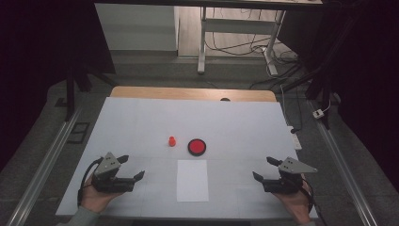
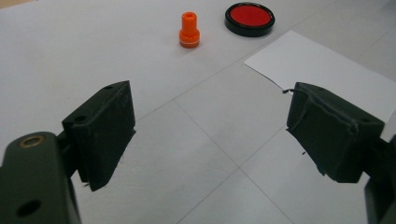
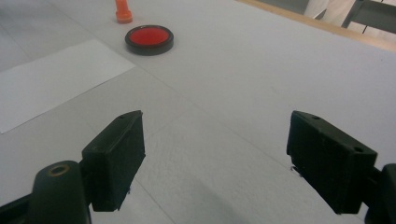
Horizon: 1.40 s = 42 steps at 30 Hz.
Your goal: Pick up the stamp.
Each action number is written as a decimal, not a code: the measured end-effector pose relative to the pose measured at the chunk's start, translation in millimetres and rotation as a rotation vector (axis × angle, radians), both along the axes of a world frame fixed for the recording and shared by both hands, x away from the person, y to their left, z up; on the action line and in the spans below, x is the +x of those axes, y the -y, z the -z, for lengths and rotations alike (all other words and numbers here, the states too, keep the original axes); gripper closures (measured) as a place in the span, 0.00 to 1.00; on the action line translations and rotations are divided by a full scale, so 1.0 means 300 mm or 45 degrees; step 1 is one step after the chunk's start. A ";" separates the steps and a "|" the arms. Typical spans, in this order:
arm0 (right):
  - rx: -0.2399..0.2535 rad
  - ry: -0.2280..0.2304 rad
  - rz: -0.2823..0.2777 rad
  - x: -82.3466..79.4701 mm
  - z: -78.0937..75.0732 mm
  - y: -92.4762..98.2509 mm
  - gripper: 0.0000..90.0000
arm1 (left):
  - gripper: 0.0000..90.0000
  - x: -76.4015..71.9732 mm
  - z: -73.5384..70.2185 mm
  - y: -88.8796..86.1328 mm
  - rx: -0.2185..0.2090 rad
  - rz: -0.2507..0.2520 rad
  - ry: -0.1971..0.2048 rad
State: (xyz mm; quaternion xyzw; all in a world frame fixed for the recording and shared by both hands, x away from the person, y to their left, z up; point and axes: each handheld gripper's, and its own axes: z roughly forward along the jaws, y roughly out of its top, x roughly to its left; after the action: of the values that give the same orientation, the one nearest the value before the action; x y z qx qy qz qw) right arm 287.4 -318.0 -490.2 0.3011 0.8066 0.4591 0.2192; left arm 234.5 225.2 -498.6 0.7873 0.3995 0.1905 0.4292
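Observation:
A small orange stamp stands upright near the middle of the white table cover, beside a round red ink pad in a black case. A white sheet of paper lies in front of them. My left gripper rests low at the front left, jaws wide open with nothing between them. At the front right, my right gripper is open and empty too. The left gripper view has the stamp, pad and paper ahead of its jaws. The right gripper view has the pad, stamp and paper to its upper left.
The white cover lies on a wooden table whose far edge shows bare. Metal rails run along both sides on the floor. A desk frame and cables stand beyond the table.

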 end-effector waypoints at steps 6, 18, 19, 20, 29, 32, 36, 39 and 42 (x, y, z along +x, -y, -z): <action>0.004 -0.017 -0.028 0.018 0.014 -0.007 0.22 | 0.18 -0.003 0.000 0.004 0.002 0.003 -0.002; -0.048 -0.051 -0.064 0.032 0.042 -0.051 0.23 | 0.18 -0.010 0.008 -0.013 0.004 -0.012 -0.001; -0.059 -0.055 -0.062 0.031 0.042 -0.053 0.23 | 0.18 -0.010 0.008 -0.014 0.003 -0.014 0.000; -0.050 -0.058 -0.065 0.033 0.045 -0.056 0.23 | 0.18 -0.012 0.007 -0.014 -0.001 -0.013 0.000; -0.052 -0.054 -0.050 0.037 0.042 -0.054 0.24 | 0.18 -0.008 0.009 -0.011 0.007 -0.013 0.000; -0.065 -0.048 -0.049 0.039 0.042 -0.057 0.24 | 0.18 0.001 0.013 -0.010 0.006 -0.015 -0.001; -0.068 -0.042 -0.067 0.039 0.042 -0.067 0.24 | 0.18 0.012 0.013 -0.005 0.004 -0.017 -0.008; -0.071 -0.041 -0.071 0.039 0.041 -0.072 0.25 | 0.19 0.017 0.012 -0.003 0.005 -0.017 -0.009; -0.069 -0.038 -0.073 0.039 0.041 -0.074 0.25 | 0.19 0.023 0.010 0.003 0.012 -0.009 -0.010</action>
State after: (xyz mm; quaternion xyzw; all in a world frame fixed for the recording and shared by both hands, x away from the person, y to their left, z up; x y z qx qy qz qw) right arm 299.0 -295.9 -502.5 0.2787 0.8302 0.4385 0.2021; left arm 241.3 224.2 -501.5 0.7887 0.4030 0.1908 0.4233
